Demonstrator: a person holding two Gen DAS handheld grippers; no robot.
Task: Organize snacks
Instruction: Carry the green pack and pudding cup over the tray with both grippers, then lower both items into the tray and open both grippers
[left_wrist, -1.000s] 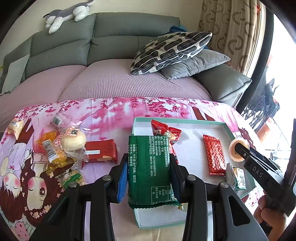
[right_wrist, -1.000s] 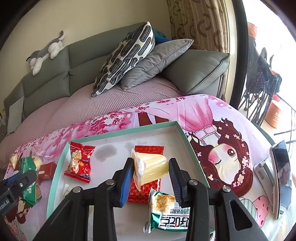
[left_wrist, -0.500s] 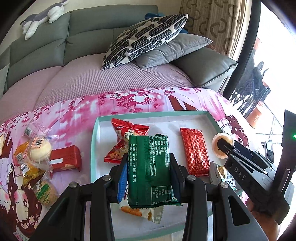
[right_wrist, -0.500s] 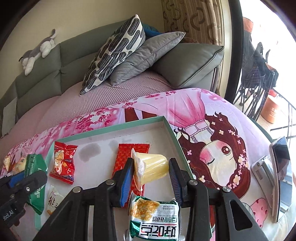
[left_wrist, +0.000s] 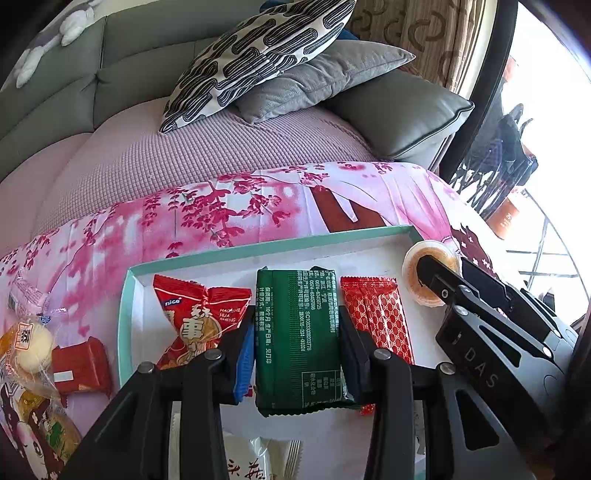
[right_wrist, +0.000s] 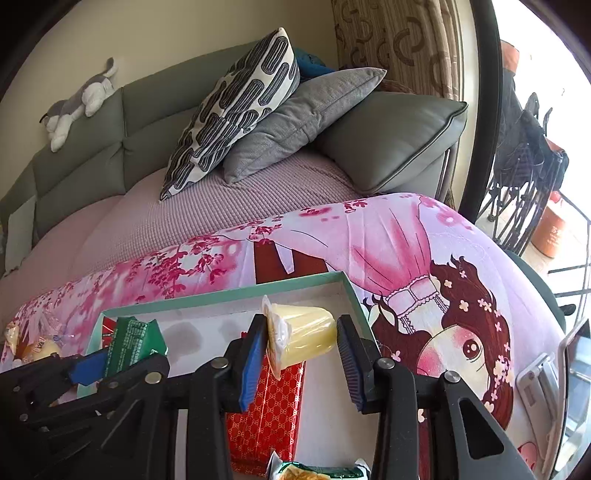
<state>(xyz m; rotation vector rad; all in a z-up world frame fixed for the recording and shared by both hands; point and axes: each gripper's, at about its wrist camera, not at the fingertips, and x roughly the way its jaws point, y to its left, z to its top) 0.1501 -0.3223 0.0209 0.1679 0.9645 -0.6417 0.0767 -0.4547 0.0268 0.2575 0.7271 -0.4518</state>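
Observation:
My left gripper (left_wrist: 297, 345) is shut on a dark green snack packet (left_wrist: 299, 332), held over the white tray with a teal rim (left_wrist: 125, 325). In the tray lie a red peanut bag (left_wrist: 192, 321) to the left and a flat red patterned packet (left_wrist: 376, 321) to the right. My right gripper (right_wrist: 301, 341) is shut on a yellow jelly cup (right_wrist: 303, 338), lying sideways between the pads, over the tray's far right corner (right_wrist: 343, 280). The left wrist view shows the same cup (left_wrist: 430, 271) at the right gripper's tip.
Loose snacks lie on the pink printed cloth left of the tray: a round bun in clear wrap (left_wrist: 31, 347), a red box (left_wrist: 83, 365), other packets. A green-and-white packet (right_wrist: 317, 470) sits at the tray's near edge. A phone on a stand (right_wrist: 565, 373) is at the right. A sofa with cushions is behind.
Both grippers moved right over the tray with their loads. The green packet went from the tray's left edge to between the peanut bag and the red packet; the jelly cup neared the far right corner.

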